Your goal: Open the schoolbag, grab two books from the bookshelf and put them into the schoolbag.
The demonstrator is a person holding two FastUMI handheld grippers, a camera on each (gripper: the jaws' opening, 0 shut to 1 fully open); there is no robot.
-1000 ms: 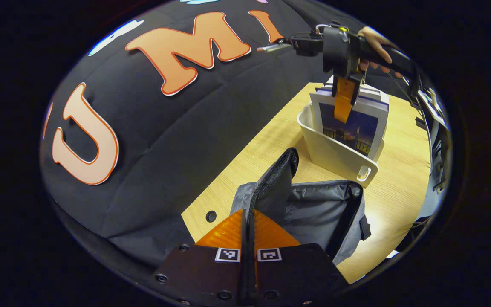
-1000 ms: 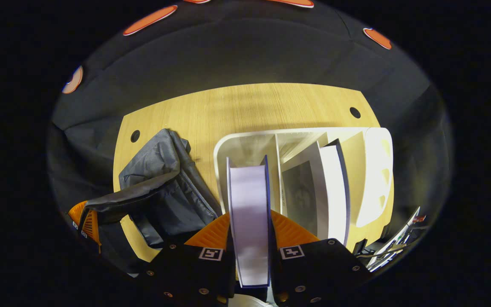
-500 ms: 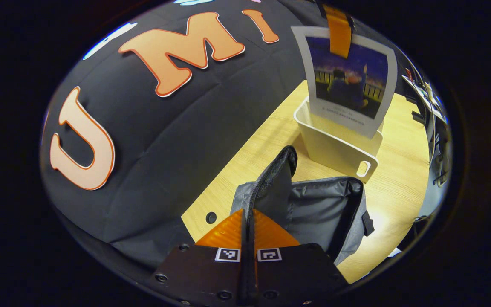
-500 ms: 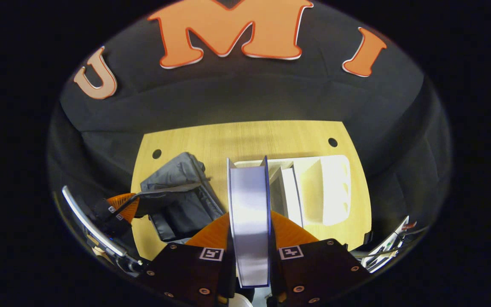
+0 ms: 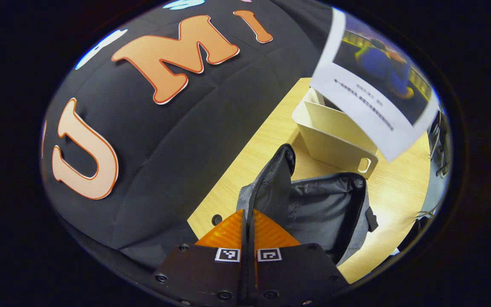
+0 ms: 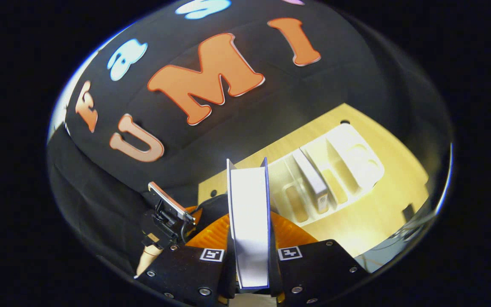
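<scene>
1. The left gripper (image 5: 248, 221) was closed on the upright flap (image 5: 276, 187) of the bag (image 5: 326, 213), both fingers pinching the zipper edge.
2. The bag lay open on the surface (image 5: 394, 192), its grey lining exposed.
3. The right gripper (image 6: 249, 230) was clamped on a book (image 6: 249, 230), one finger on each cover, page edge facing the camera.
4. In the left gripper view, that book (image 5: 377, 81) hung tilted in the air above the rack (image 5: 335, 136) and beyond the bag.
5. The rack (image 6: 335, 170) stood on the surface just beside the bag, with another book (image 6: 311, 179) upright in one of its slots.
</scene>
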